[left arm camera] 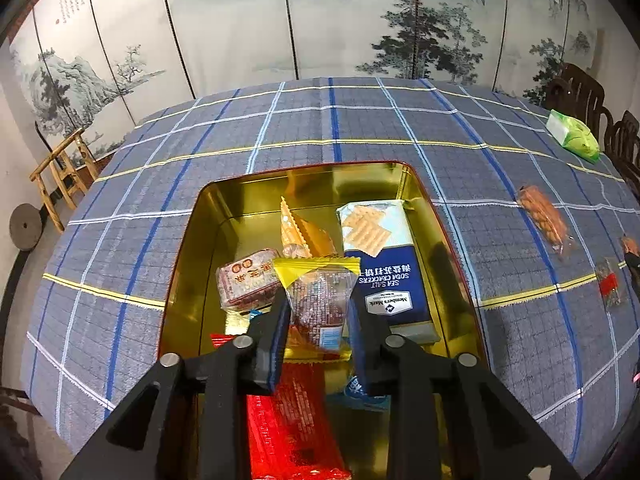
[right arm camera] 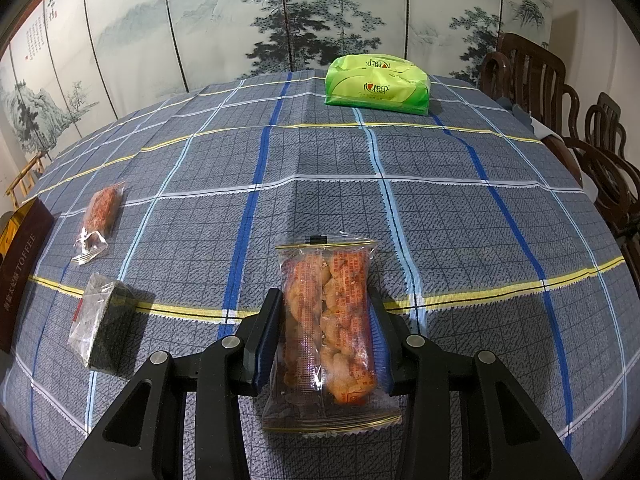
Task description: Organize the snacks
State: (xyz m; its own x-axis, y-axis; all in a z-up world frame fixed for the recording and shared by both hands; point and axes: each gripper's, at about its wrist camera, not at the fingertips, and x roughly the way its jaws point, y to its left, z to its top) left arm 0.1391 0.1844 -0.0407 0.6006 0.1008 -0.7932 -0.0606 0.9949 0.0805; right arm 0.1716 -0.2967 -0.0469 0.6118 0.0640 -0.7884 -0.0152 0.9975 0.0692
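Note:
My left gripper is shut on a clear snack packet with a yellow end, held over the open gold tin. In the tin lie a blue soda cracker pack, a brown-red cake packet, an orange wrapper and a red packet. My right gripper is shut on a clear packet of orange fried twists, just above the checked tablecloth.
On the cloth lie an orange snack packet and a dark seaweed-like packet. A green tissue pack sits at the far edge. The tin's brown side shows at left. Wooden chairs stand on the right.

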